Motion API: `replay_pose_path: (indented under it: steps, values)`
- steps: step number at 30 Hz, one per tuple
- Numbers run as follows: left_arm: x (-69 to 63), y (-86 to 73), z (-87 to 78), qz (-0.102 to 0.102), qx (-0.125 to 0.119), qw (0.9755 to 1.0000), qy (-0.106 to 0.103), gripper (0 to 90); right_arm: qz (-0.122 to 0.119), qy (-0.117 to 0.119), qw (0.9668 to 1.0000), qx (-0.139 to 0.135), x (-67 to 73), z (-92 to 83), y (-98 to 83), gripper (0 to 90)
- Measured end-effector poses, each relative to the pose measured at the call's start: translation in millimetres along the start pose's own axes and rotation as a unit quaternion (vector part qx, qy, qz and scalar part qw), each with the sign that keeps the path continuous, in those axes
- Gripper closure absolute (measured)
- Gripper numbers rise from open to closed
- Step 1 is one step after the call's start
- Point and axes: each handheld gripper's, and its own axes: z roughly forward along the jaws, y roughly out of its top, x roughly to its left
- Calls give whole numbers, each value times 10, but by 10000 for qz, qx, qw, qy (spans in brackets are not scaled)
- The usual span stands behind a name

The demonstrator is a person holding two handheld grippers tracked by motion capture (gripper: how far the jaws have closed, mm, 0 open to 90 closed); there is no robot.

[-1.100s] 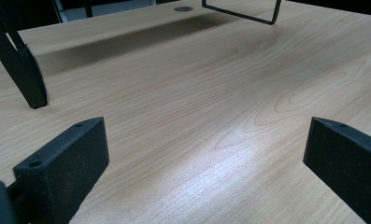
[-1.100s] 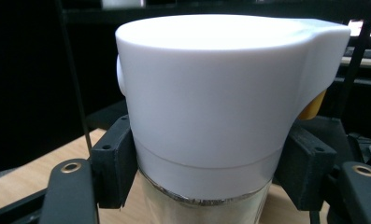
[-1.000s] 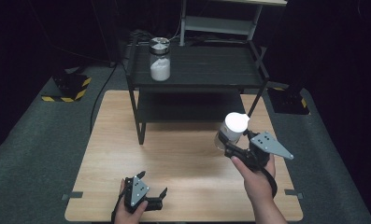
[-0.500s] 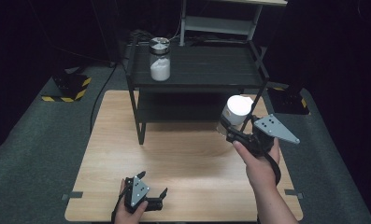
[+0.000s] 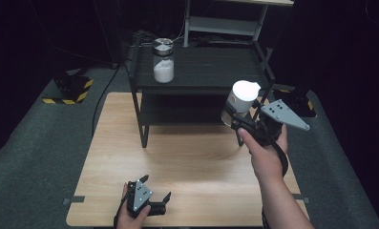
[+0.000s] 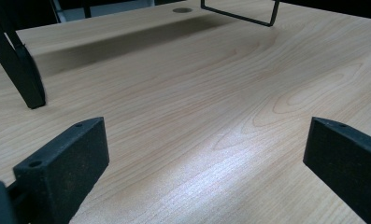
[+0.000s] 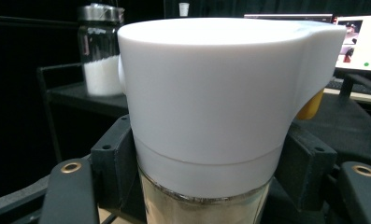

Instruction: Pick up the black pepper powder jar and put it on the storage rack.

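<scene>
Since a second ago the right gripper (image 5: 236, 119) has risen toward the black shelf unit (image 5: 215, 71), carrying the white-lidded jar (image 5: 241, 101), which is clamped upright between its jaws above the table's right side. Nearest, the left gripper (image 5: 153, 202) rests at the wooden table's (image 5: 192, 162) front edge, jaws wide, bare wood ahead. Farther back, a metal-lidded jar (image 5: 163, 60) of white powder stands near the shelf's left edge.

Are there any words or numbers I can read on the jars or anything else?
None can be read.
White-capped jar in the right hand-held gripper: an orange mark near the cap, too blurred to read.
Monitor behind it: too small and blurred.
Jar of white powder on the black shelf: no lettering visible.
</scene>
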Motion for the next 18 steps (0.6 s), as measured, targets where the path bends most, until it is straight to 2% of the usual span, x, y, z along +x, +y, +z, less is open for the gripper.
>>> replay_pose_path:
  steps: [9,18]
  values:
    - [12,-7,-4,-22,-19,10000,-19,4,-62,-109,9999,-73,6,113,200,305]
    - [21,-9,-5,-24,-22,10000,-37,4,-6,-174,9998,-112,7,250,386,305]
